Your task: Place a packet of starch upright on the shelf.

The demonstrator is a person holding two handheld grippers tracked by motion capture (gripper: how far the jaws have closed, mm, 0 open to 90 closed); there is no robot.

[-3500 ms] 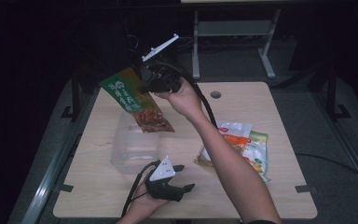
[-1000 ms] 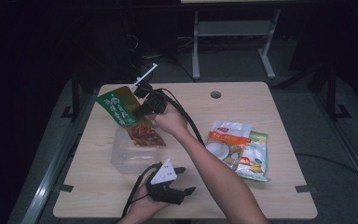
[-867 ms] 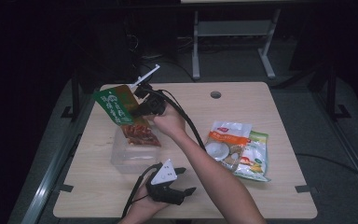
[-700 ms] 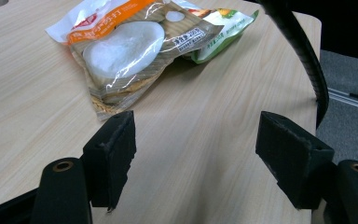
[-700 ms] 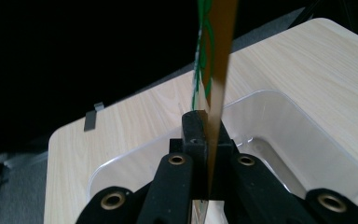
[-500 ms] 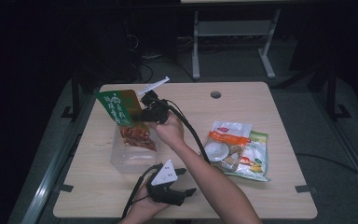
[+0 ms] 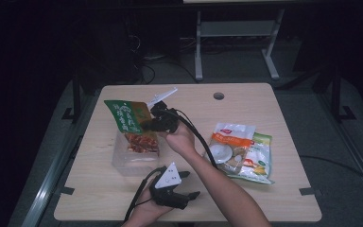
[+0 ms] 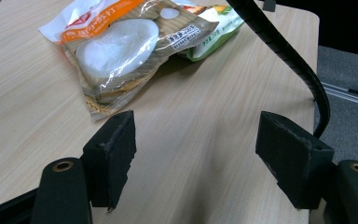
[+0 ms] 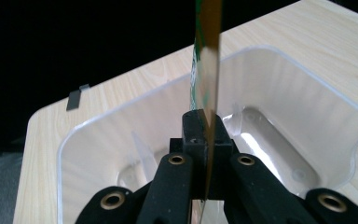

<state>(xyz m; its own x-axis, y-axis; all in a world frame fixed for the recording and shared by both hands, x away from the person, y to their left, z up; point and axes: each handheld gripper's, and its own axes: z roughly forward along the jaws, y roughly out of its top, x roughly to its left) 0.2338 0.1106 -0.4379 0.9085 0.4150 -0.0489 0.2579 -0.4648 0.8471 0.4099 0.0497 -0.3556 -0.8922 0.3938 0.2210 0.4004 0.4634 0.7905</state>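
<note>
High view: a green snack pouch (image 7: 131, 126) is held by its upper edge in the right gripper (image 7: 157, 124) above a clear plastic tub (image 7: 134, 156) standing on the left half of the wooden table (image 7: 283, 194). The lower, red-printed part of the pouch is seen inside the outline of the tub, so the pouch is judged to be partly lowered in; whether its bottom touches the floor of the tub cannot be told. Two further packets lie flat on the right of the table, well apart from the tub: a white and orange packet (image 7: 229, 146) overlapping a green-edged packet (image 7: 260, 161).

Right gripper view: the jaws are closed on the thin edge of the pouch (image 9: 207, 60), which rises upright between them, with the open tub (image 9: 279, 107) directly beyond.

Left gripper view: the jaws of the left gripper (image 8: 196, 163) are spread wide with nothing between them, and are pointed across bare table toward the white and orange packet (image 8: 121, 46) and the green-edged packet (image 8: 216, 18). In the high view the left gripper (image 7: 172, 187) is rested on the near edge of the table, just in front of the tub.

Progress, as judged: the first pouch is not yet released into the tub. Letting it go is left, and both packets on the right remain to be packed.
</note>
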